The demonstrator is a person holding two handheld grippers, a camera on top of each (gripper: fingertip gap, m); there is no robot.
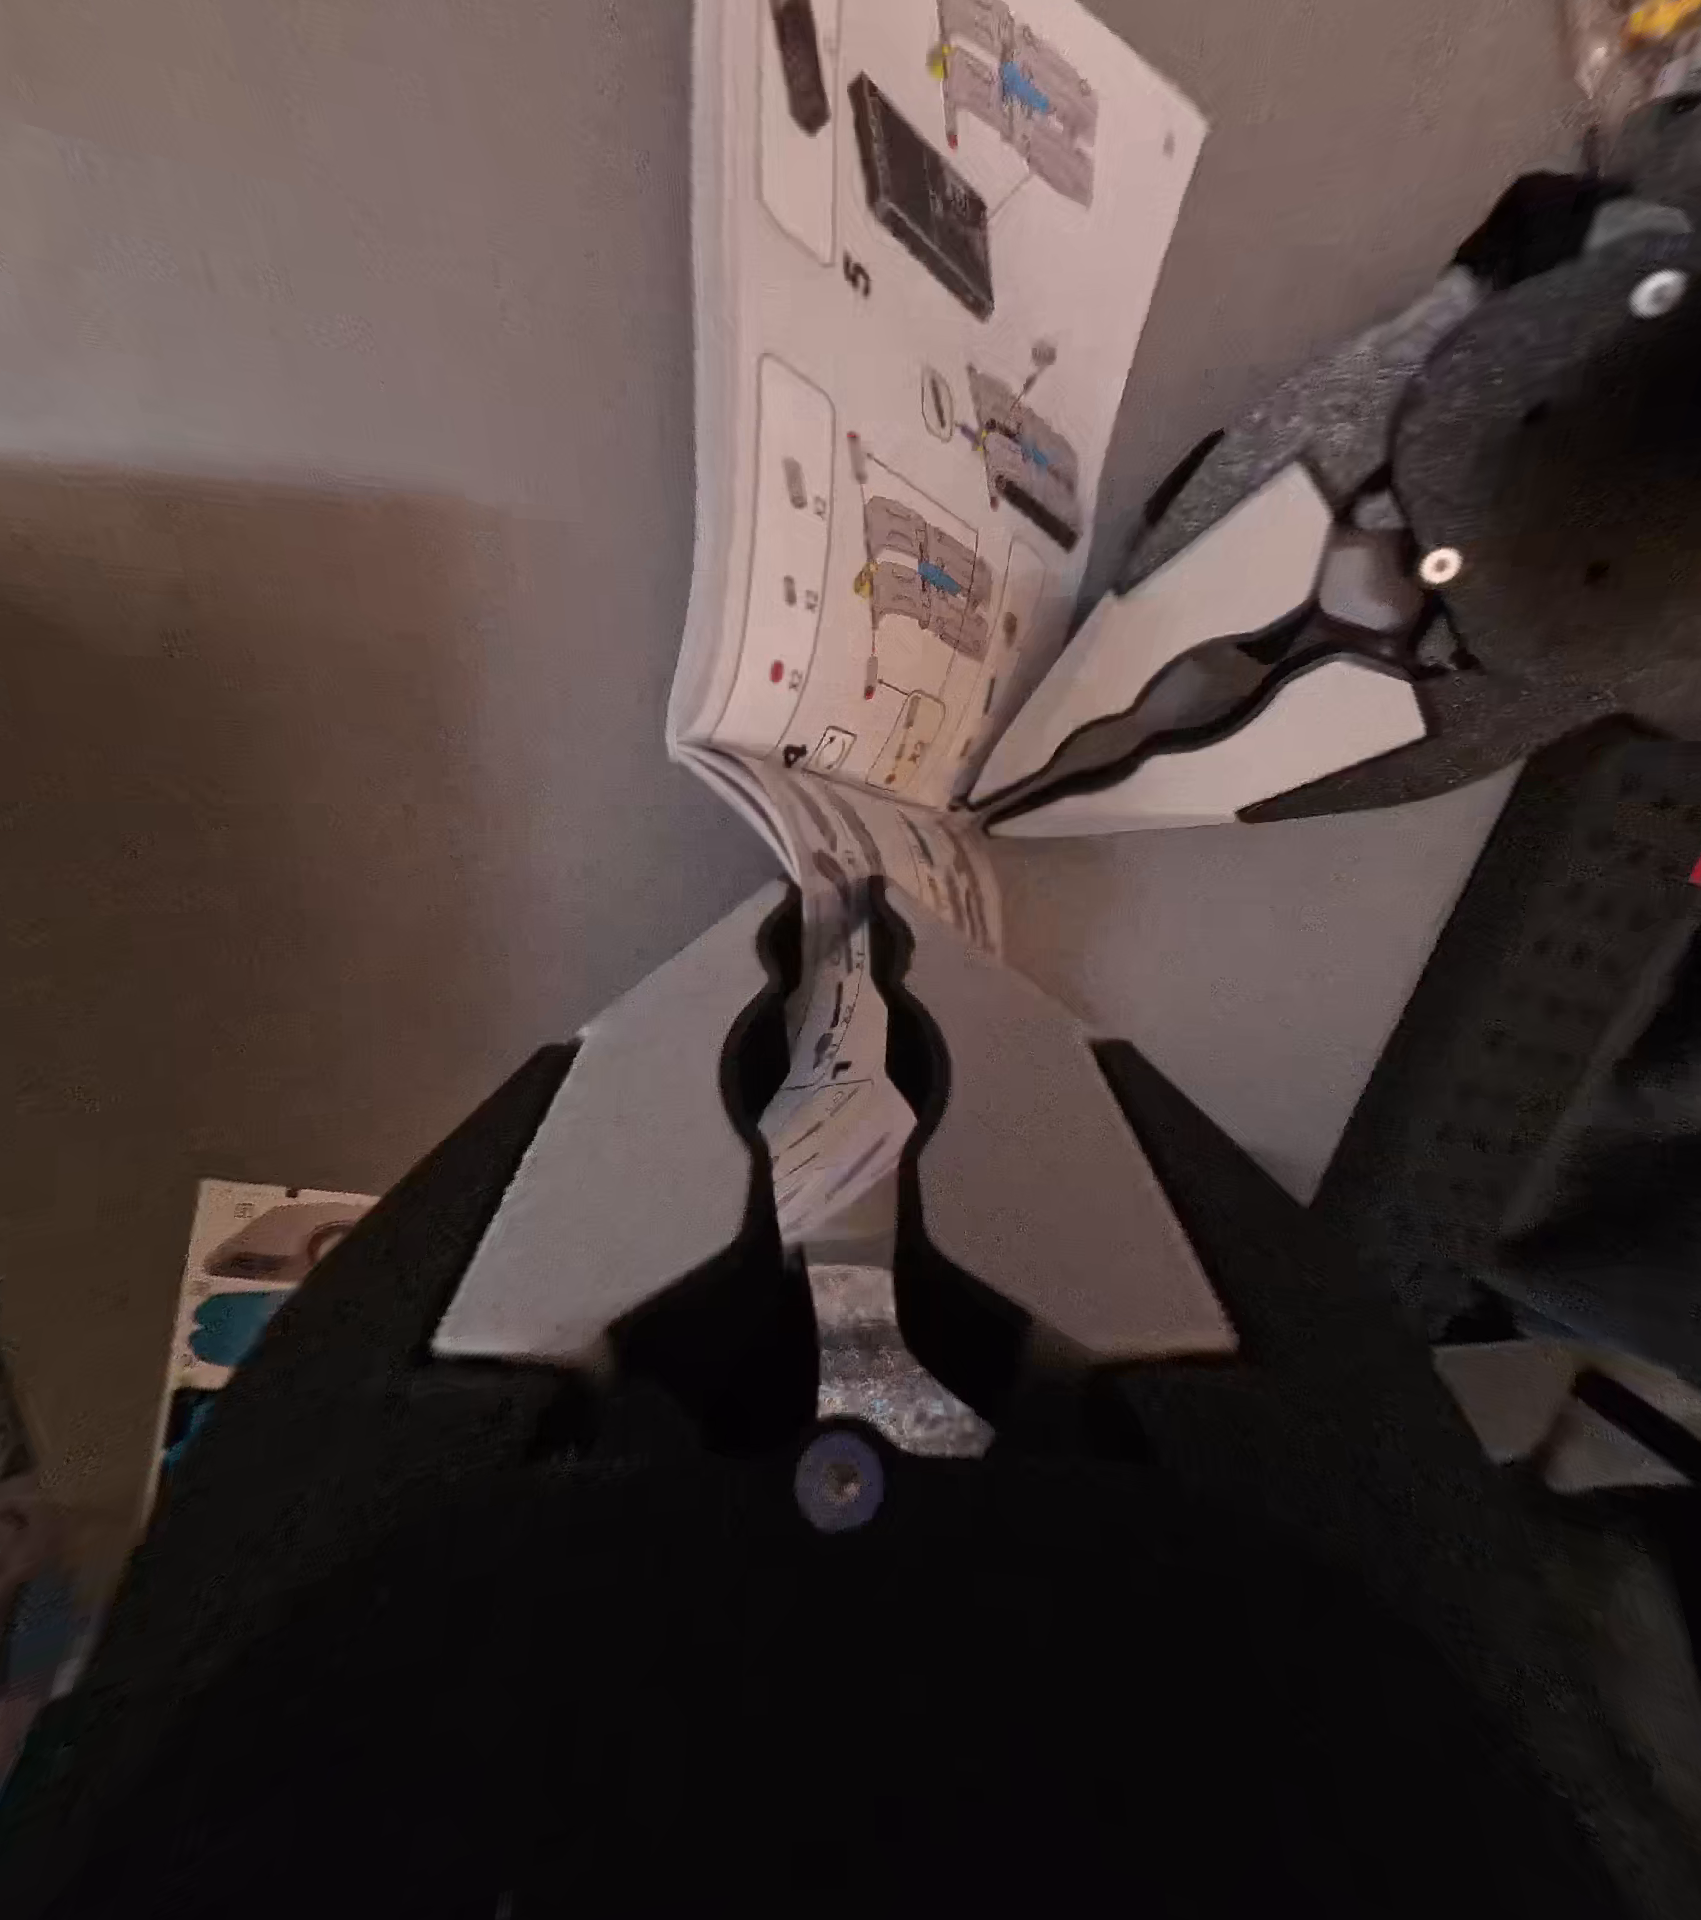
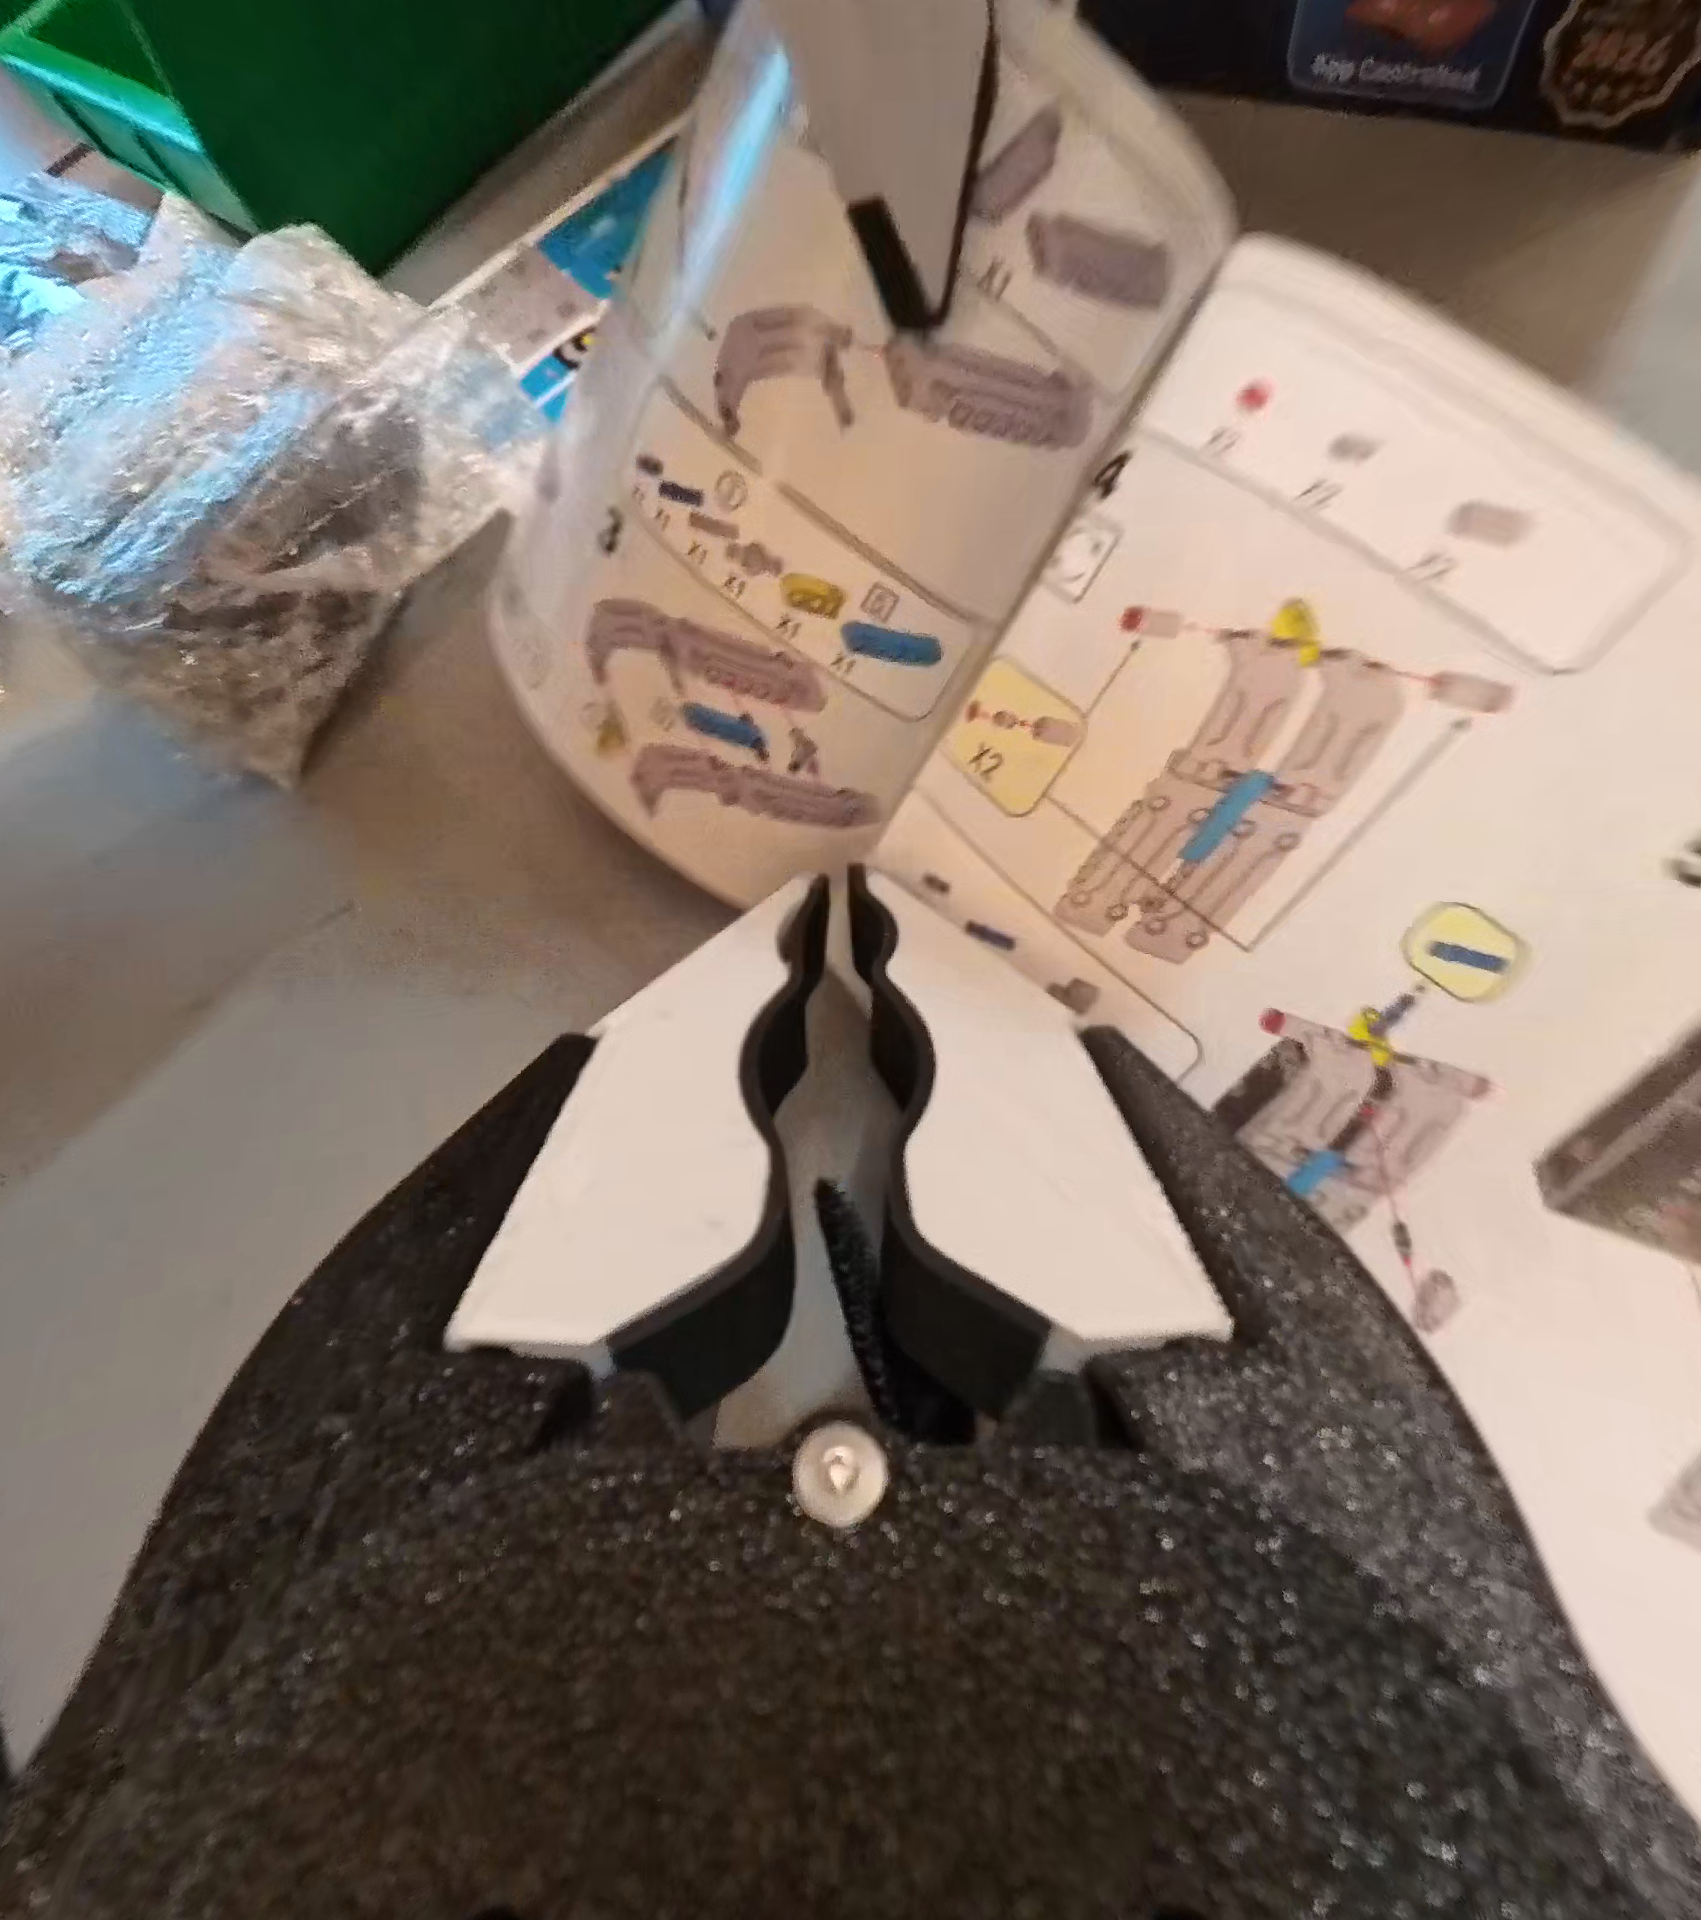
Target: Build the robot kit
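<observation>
- The right hand-held gripper [image 2: 835, 883] has its jaws drawn together to a thin slit, and nothing shows between them. Its tips rest on the open instruction booklet [image 2: 1345, 727], just beside the fold.
- The left hand-held gripper [image 1: 830, 914] is clamped on one page [image 1: 846, 1039] of that booklet; the sheet runs back between its dark pads.
- In the right wrist view this page [image 2: 825, 540] stands up off the booklet in a curl, pinched at its top edge. The pages on the other side of the fold lie flat on the table [image 2: 150, 987].
- The booklet is printed with drawings of grey, blue and yellow building parts.
- Left of it, clear plastic bags of small parts [image 2: 202, 499] sit on the table, close but apart from it.
- Farther back are a printed leaflet [image 2: 576, 249], a green box [image 2: 306, 104] and a dark printed carton [image 2: 1448, 62].
- The frames are blurred, so finer detail cannot be told.
</observation>
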